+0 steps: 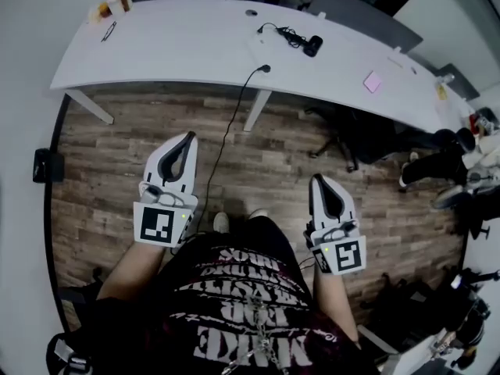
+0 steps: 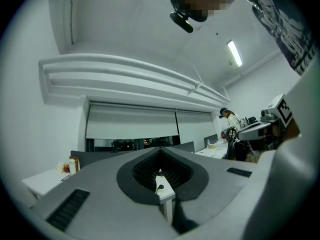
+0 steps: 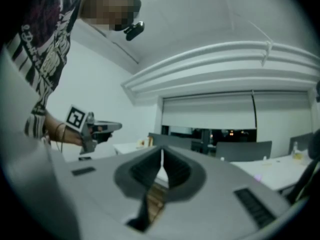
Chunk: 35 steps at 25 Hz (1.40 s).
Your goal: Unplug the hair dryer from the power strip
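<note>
Both grippers are hovering level over the wood-plank floor [image 1: 117, 151], jaws clenched on nothing.
Curved, smooth white desk [image 1: 180, 45] is spanning the head view. Left gripper [image 1: 190, 137] and right gripper [image 1: 318, 178], matte grey, are showing ribbed dark pads only in their own views. Thin black cable [image 1: 230, 127] is trailing off the desk edge. Small black corded object [image 1: 312, 46], too small to confirm as the hair dryer, is lying on the desk, well apart.

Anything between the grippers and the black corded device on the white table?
Mostly open wood floor. A black chair under the table edge stands ahead of the right gripper; a black cable hangs ahead of the left gripper.
</note>
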Each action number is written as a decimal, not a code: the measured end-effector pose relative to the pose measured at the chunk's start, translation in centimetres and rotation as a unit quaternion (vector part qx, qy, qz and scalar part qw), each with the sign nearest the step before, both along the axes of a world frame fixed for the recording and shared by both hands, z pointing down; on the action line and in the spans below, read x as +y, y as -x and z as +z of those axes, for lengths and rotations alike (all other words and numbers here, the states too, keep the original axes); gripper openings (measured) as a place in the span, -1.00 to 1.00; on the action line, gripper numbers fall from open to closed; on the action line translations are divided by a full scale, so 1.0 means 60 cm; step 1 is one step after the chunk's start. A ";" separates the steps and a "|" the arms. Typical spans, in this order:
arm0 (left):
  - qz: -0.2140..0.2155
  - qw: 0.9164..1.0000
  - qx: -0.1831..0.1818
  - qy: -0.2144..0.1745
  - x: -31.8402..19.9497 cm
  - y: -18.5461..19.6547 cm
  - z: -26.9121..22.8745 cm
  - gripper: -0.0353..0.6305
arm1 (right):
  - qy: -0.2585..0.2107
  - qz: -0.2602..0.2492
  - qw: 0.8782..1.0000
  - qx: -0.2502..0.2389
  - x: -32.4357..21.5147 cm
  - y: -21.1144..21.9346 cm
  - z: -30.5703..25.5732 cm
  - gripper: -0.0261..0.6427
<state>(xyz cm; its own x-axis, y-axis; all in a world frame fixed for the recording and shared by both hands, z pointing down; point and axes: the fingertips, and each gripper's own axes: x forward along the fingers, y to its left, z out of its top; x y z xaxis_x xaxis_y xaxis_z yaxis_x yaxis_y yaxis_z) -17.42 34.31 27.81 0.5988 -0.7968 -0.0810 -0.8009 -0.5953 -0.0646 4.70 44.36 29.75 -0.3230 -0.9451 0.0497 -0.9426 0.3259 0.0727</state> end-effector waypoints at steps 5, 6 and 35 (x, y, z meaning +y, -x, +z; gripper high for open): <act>-0.006 1.000 0.006 0.013 -0.003 0.014 0.028 -0.83 | 0.008 -0.029 0.999 -0.035 -0.019 0.018 0.019 -0.82; -0.010 1.000 0.008 0.020 -0.001 0.019 0.035 -0.83 | 0.009 -0.038 0.999 -0.037 -0.020 0.023 0.018 -0.82; -0.019 0.999 -0.017 0.042 -0.153 -0.028 0.069 -0.83 | 0.031 -0.068 0.994 -0.079 -0.206 -0.019 0.038 -0.82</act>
<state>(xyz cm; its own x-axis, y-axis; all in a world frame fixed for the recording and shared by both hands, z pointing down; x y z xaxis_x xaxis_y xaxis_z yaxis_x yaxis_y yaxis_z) -15.76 25.13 31.97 0.5685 -0.8227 0.0073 -0.8218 -0.5682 -0.0430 5.84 32.02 32.00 -0.4555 -0.8891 0.0449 -0.8877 0.4498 -0.0978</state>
